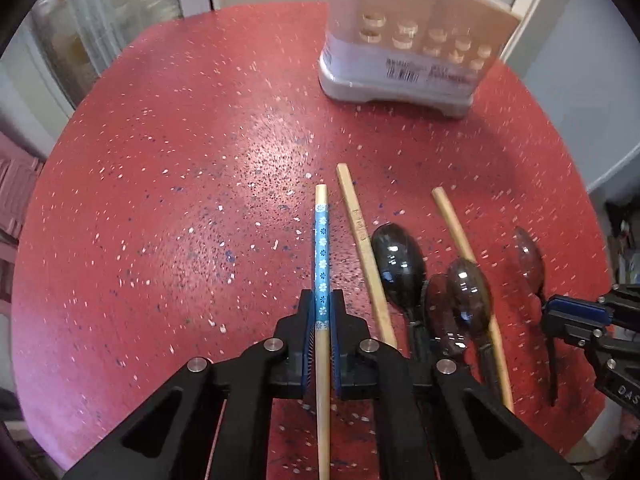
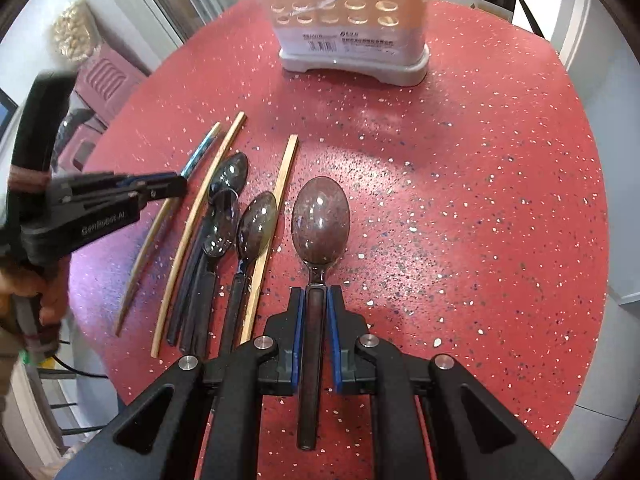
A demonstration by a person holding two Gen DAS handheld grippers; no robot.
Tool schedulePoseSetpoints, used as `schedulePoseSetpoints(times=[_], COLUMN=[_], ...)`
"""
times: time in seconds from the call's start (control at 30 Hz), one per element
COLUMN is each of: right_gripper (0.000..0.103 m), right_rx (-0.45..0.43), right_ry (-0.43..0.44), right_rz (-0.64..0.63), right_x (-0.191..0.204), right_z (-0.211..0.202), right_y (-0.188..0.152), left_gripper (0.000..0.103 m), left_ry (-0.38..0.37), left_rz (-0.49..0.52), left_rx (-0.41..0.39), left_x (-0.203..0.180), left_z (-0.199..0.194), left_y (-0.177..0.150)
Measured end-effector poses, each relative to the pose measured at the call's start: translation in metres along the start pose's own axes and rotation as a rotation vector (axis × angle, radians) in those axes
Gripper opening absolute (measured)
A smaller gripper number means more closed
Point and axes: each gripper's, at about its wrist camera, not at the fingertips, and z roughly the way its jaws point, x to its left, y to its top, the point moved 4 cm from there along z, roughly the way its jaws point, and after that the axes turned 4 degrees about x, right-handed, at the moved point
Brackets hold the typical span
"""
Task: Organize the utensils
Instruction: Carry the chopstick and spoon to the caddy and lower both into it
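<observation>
Left gripper (image 1: pixel 321 312) was clamped on a blue-patterned chopstick (image 1: pixel 321 248), its blue pads (image 1: pixel 310 320) pressed against the stick on both sides; the stick ran straight forward between the jaws, with its plain wooden end protruding ahead over the bench (image 1: pixel 180 200). Right gripper (image 2: pixel 316 312) was closed on the handle of a dark translucent spoon (image 2: pixel 320 220), the bowl lying ahead of the fingertips with its rounded back facing the camera.

Between the two grippers, loose utensils lay on the red speckled bench. In the left wrist view, a square-ended wooden chopstick (image 1: pixel 360 236) lay just beside the held stick, followed by a dark spoon (image 1: pixel 398 264), two overlapping spoons (image 1: pixel 460 296) and a second plain chopstick (image 1: pixel 456 228) passing beneath them. The right wrist view showed the same group as three spoons fanned together, with wooden chopsticks at either side.

At the far side of the bench stood a beige utensil holder (image 1: pixel 404 36) on a white base, its front wall pierced by rows of round holes and carrying a barcode label. Part of a hand (image 2: pixel 36 292) was visible on the left gripper's handle at the edge of the right wrist view.
</observation>
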Motion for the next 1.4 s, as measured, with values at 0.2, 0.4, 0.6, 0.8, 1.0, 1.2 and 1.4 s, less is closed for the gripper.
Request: schedulePoseSetpoints(times=[0.2,0.4,0.6,0.8,1.0,1.2,1.4], right_gripper=[0.012,0.012,0.012,0.012,0.012,0.012,0.012], right_rx=[-0.077,-0.192,-0.277,-0.327,-0.378,-0.417,-0.447], right_ry=[0.059,0.108,0.132,0.144,0.146,0.139,0.129], right_rz=[0.021,0.018,0.009,0.01,0.002,-0.003,-0.017], right_x=[0.009,0.008,0.011,0.014,0.017,0.013,0.011], right_z=[-0.025,-0.06,-0.085,-0.102,-0.117,-0.131,-0.145], right_y=[-0.006,-0.008,0.006,0.031,0.057,0.09,0.129], left_gripper=[0.035,0.035,0.035,0.035,0.035,0.035,0.035], left_ry=[-0.035,-0.104,-0.134,-0.163,-0.183,-0.192,-0.198], left_rz=[-0.053,-0.108,-0.119,-0.117,-0.098,-0.075,-0.058], left_rx=[-0.148,-0.261,-0.354,-0.435,-0.51,-0.569,-0.639], left_x=[-0.004,-0.002,-0.004,-0.002,-0.009,-0.014,-0.018], left_z=[-0.034,-0.073,-0.11,-0.145,-0.175,-0.202,-0.229], left_y=[-0.012,-0.013,-0.004,0.016,0.037,0.076,0.114])
